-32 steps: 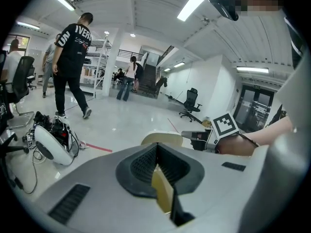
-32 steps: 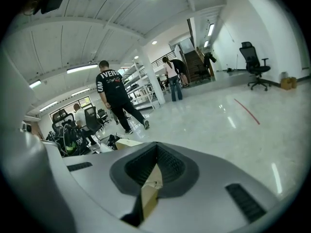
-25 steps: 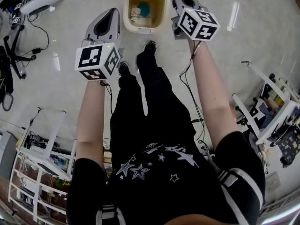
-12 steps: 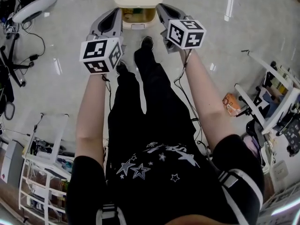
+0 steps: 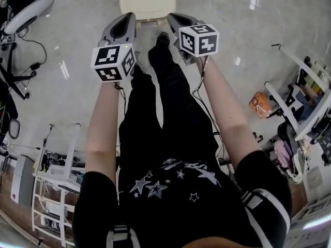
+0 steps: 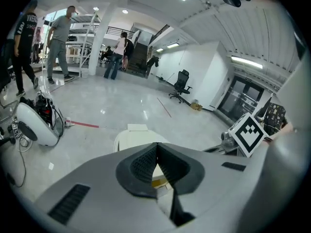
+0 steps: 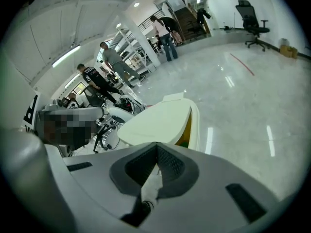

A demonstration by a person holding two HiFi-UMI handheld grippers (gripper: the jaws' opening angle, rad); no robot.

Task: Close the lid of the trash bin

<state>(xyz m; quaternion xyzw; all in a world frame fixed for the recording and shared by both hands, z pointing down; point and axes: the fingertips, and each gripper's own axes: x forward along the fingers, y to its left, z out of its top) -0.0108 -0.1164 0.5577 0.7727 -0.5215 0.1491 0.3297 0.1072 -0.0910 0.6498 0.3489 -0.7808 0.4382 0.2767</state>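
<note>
Jaws on the left gripper (image 6: 156,148) and the right gripper (image 7: 156,147) are pressed together at the tips, nothing between them. Just beyond both tips stands the trash bin (image 5: 147,4), its lid (image 7: 158,120) lowered, with a yellow sliver showing under one edge.

Head view looks down; gripper views (low) face the bin (image 7: 165,123)

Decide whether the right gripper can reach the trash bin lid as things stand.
Probably yes: the right gripper points at the lid, close ahead, with only open air between them and nothing blocking.
</note>
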